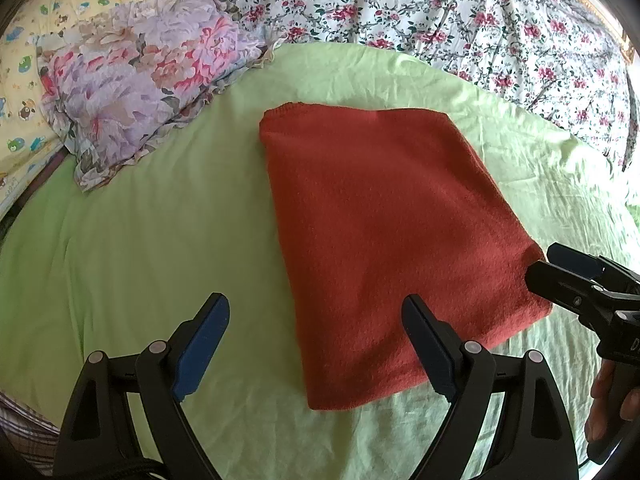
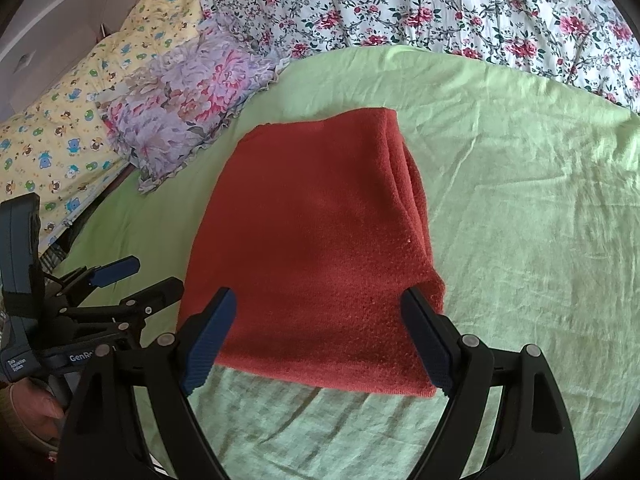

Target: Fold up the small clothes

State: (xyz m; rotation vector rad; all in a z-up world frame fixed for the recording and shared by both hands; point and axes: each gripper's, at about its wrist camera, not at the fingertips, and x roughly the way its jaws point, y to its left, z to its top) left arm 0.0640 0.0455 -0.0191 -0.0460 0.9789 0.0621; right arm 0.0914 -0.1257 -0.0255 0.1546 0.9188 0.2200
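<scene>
A rust-red knitted garment (image 1: 380, 220) lies folded into a thick rectangle on the light green sheet (image 1: 140, 240). My left gripper (image 1: 316, 304) hovers open over its near left corner, one finger above the sheet and the other above the cloth, holding nothing. In the right wrist view the same garment (image 2: 312, 232) shows stacked layers along its right side. My right gripper (image 2: 319, 298) stands open over its near edge, holding nothing. Each gripper also shows in the other's view: the right gripper (image 1: 560, 272) at the garment's right corner, the left gripper (image 2: 148, 276) just left of it.
A lilac floral pillow (image 1: 132, 92) lies at the back left beside a yellow cartoon-print quilt (image 1: 24, 92). A white quilt with pink flowers (image 1: 440, 8) runs along the back. A hand (image 1: 612, 400) holds the right gripper's handle. Wrinkled green sheet (image 2: 520, 220) spreads right of the garment.
</scene>
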